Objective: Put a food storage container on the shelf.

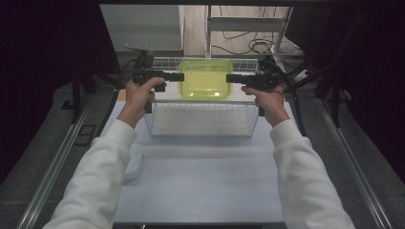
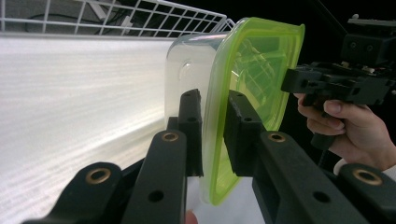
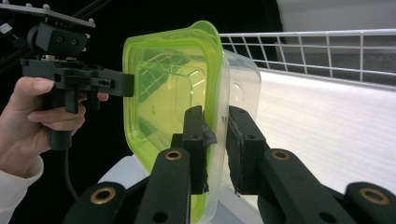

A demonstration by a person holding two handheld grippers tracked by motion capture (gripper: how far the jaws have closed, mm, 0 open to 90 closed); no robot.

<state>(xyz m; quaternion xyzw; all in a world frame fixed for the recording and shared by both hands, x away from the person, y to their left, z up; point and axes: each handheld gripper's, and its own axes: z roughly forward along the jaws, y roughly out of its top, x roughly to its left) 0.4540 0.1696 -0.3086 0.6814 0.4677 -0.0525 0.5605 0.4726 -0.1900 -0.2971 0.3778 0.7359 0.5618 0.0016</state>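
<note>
- In the high view, the green-lidded container [image 1: 205, 79] is sitting in the upper middle of the frame, held off the table between the two grippers and hanging over the far part of the white wire basket [image 1: 203, 119].
- The left gripper [image 1: 177, 76] is coming in from the left of the container and is gripping its left rim; the left hand [image 1: 138, 95] is wrapping around the handle below it.
- The right gripper [image 1: 230, 78] is coming in from the right and is gripping the opposite rim, with the right hand [image 1: 270, 101] beneath it.
- In the left gripper view, the black jaws are pinching the lime-green lid [image 2: 247, 100] edge at the centre of the frame, with the clear tub [image 2: 189, 72] lying to the left of the lid.
- In the right gripper view, the jaws are pinching the rim at the lower centre, the lid [image 3: 168, 88] facing left and the tub [image 3: 243, 84] facing right.
- The basket's wire wall [image 3: 327, 51] is running across the upper right there.
- The white table [image 1: 205, 181] is filling the lower middle of the high view.
</note>
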